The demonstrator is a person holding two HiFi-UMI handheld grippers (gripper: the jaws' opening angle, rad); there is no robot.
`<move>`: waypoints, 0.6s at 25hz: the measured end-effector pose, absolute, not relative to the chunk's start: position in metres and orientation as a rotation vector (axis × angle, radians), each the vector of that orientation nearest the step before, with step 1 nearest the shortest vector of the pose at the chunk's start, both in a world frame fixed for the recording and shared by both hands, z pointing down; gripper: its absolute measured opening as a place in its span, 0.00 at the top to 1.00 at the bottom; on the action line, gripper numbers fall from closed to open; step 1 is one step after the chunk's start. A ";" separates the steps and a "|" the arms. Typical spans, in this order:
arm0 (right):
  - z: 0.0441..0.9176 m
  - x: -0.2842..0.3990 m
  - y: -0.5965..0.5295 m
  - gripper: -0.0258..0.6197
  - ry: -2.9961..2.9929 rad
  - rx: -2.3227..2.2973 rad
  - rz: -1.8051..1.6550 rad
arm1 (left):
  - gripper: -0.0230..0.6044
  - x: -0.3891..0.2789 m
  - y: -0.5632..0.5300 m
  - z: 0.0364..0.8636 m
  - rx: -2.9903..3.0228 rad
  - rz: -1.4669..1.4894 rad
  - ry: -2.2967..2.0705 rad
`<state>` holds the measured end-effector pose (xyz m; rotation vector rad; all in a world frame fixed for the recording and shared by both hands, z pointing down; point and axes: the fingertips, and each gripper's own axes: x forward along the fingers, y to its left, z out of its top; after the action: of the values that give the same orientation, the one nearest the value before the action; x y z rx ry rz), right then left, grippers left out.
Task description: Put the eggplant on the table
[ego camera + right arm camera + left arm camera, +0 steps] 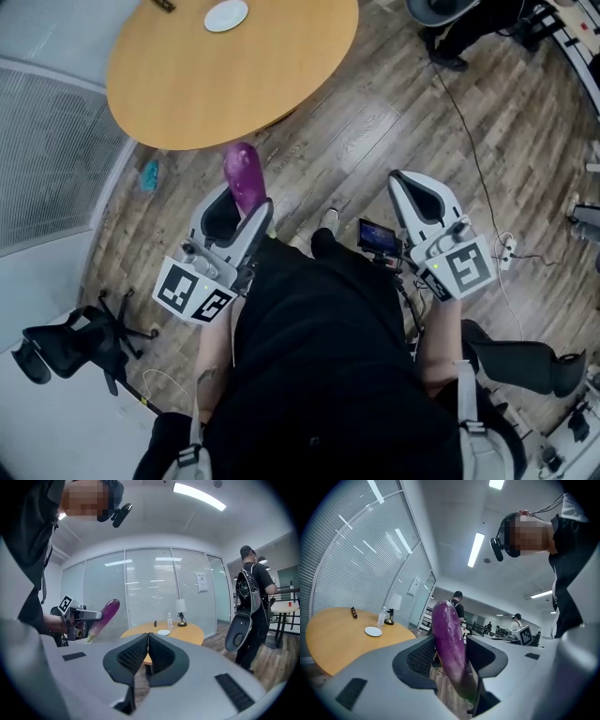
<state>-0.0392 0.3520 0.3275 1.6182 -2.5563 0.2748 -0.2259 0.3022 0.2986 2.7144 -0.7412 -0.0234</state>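
The left gripper [242,212] is clamped on the eggplant [244,176], its jaws spread wide around the lower, stem end, so most of the glossy purple body sticks out beyond them and leans up and forward. The eggplant is in the air over the wooden floor [375,131], just short of the near edge of the round table [178,84] and not yet above the tabletop. The right gripper [424,192] is closed on nothing, its jaws pressed together, held level and well apart from the left one. The main risk, as I judge it, is letting go too early: opened here, the jaws would drop the eggplant onto the floor rather than the table. The hold looks short and low on a smooth, tapering skin, so a jolt or quick swing could let it pivot or slide out. Set down close to the near edge, its rounded body could roll off. The white plate [226,15] near the far edge looks safely clear of any landing spot.
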 end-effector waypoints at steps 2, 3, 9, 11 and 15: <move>0.332 -0.033 0.356 0.93 -2.541 1.632 0.292 | 0.62 -0.220 0.303 0.300 2.723 -0.006 -0.743; 0.333 -0.029 0.357 0.93 -2.533 1.642 0.304 | 0.61 -0.218 0.303 0.301 2.721 0.010 -0.744; 0.341 -0.019 0.355 0.93 -2.488 1.675 0.355 | 0.62 -0.214 0.293 0.311 2.703 0.104 -0.720; 0.345 -0.018 0.351 0.93 -2.479 1.680 0.375 | 0.63 -0.212 0.287 0.317 2.716 0.153 -0.713; 0.347 -0.012 0.333 0.93 -2.457 1.720 0.408 | 0.63 -0.205 0.265 0.324 2.707 0.177 -0.698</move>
<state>-0.0123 0.3333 0.3469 1.7196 -2.4574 0.4079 -0.2053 0.2653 0.3242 2.7073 -0.6980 0.1772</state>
